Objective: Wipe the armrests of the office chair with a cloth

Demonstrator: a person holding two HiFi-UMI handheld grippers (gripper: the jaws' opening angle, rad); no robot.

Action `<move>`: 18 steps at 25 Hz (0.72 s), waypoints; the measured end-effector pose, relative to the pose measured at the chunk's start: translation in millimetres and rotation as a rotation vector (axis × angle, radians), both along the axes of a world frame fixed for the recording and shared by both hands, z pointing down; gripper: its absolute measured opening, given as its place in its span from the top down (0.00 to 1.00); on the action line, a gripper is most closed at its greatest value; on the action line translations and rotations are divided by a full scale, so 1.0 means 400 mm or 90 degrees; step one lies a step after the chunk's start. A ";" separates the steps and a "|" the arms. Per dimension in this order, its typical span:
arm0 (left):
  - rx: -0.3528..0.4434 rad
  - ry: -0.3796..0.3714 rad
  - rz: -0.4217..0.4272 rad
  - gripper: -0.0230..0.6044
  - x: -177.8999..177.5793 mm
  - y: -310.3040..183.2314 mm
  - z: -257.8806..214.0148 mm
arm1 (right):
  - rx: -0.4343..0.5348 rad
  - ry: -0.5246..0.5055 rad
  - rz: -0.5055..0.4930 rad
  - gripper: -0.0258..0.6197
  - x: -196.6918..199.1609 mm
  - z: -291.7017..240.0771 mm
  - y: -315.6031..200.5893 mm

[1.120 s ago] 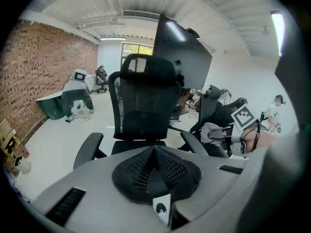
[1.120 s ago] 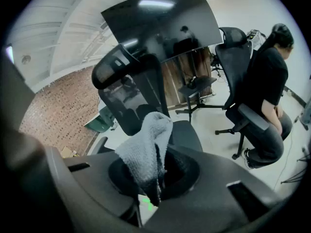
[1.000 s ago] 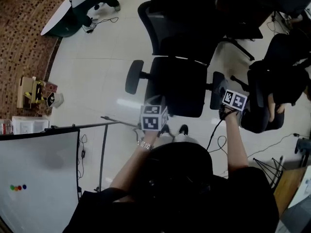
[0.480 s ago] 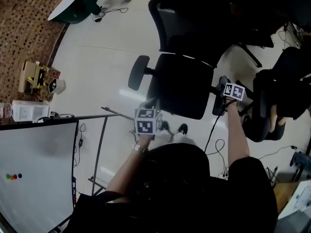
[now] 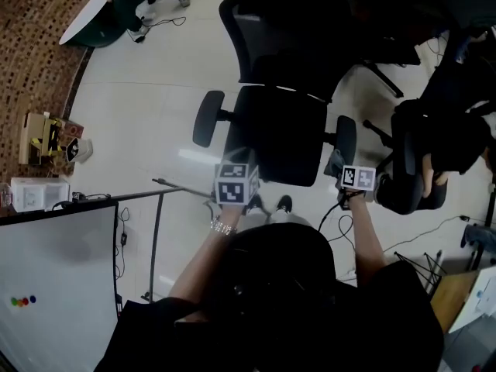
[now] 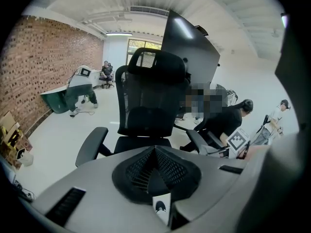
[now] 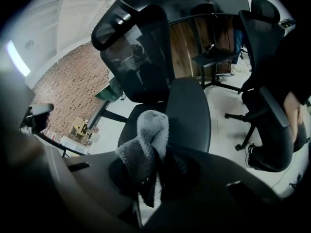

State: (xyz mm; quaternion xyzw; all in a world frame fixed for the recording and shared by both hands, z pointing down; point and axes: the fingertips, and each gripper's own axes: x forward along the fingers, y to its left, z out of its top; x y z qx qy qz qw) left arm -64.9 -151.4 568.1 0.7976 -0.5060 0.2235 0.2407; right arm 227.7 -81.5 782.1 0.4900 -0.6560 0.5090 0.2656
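Observation:
A black office chair (image 5: 283, 142) stands in front of me in the head view, with its left armrest (image 5: 208, 118) and right armrest (image 5: 345, 138) out to the sides. My right gripper (image 5: 346, 170) sits at the near end of the right armrest, shut on a grey fluffy cloth (image 7: 146, 140). In the right gripper view the armrest pad (image 7: 189, 113) lies just beyond the cloth. My left gripper (image 5: 235, 181) hovers before the seat's front edge, jaws shut and holding nothing (image 6: 156, 152). It faces the chair back (image 6: 150, 96).
Someone in dark clothes sits in another black chair (image 5: 422, 157) close on the right. More chairs stand behind. A whiteboard on a stand (image 5: 62, 285) is at my lower left, cables (image 5: 349, 227) trail on the floor, and boxes (image 5: 39, 142) lie by the brick-patterned carpet.
My right gripper with the cloth has slid back along the right armrest toward its near end. The left gripper has barely moved.

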 end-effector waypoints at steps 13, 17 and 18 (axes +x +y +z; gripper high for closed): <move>0.017 0.002 -0.015 0.97 -0.026 0.016 -0.037 | 0.065 -0.002 0.043 0.90 0.104 -0.115 -0.195; 0.008 -0.013 -0.027 0.97 -0.059 0.055 -0.030 | 0.075 0.037 0.053 0.90 0.150 -0.087 -0.353; 0.008 -0.015 -0.031 0.97 -0.069 0.061 -0.031 | 0.064 0.045 0.054 0.90 0.156 -0.065 -0.375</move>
